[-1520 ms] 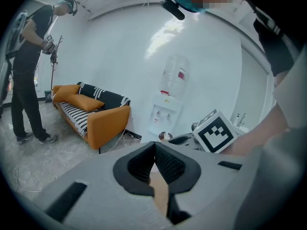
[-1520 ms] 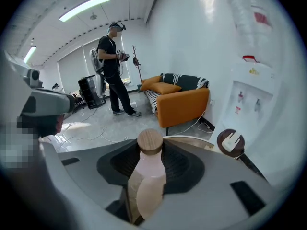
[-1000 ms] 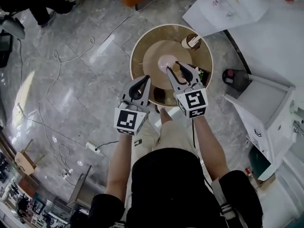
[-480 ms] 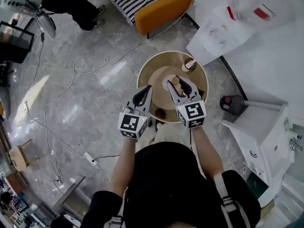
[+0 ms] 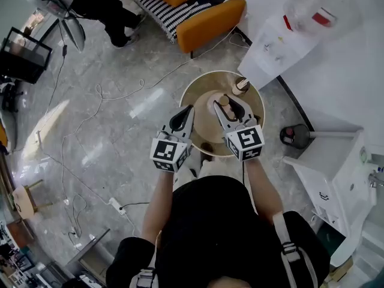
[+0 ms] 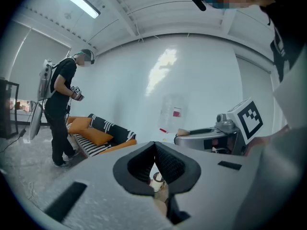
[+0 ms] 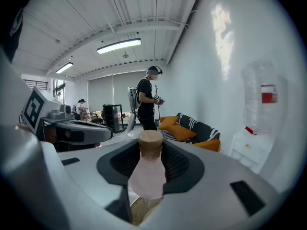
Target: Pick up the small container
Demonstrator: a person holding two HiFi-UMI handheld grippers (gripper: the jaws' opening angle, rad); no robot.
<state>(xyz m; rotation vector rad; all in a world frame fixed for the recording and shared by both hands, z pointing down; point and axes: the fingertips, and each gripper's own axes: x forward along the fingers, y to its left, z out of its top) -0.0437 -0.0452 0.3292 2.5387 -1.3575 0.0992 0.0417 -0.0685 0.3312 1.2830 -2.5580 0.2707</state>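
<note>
A round wooden table [image 5: 257,110] stands near an orange sofa [image 5: 210,17] and a white water dispenser [image 5: 276,44]; a person [image 6: 60,111] stands beyond.

The left gripper [image 5: 188,110] and right gripper [image 5: 230,102] have both risen clear of the table [image 5: 255,117], which now shows smaller beneath them. The container [image 5: 223,101], clamped in the right jaws, has come up off the tabletop. More of the sofa [image 5: 210,14] is in the head view.

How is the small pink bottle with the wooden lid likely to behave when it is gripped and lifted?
The small pink bottle looks like smooth frosted glass, so probably stiff, slippery and fragile. It seems light for the right gripper, whose jaws close on its body. Its wooden lid may only be pressed in.
</note>
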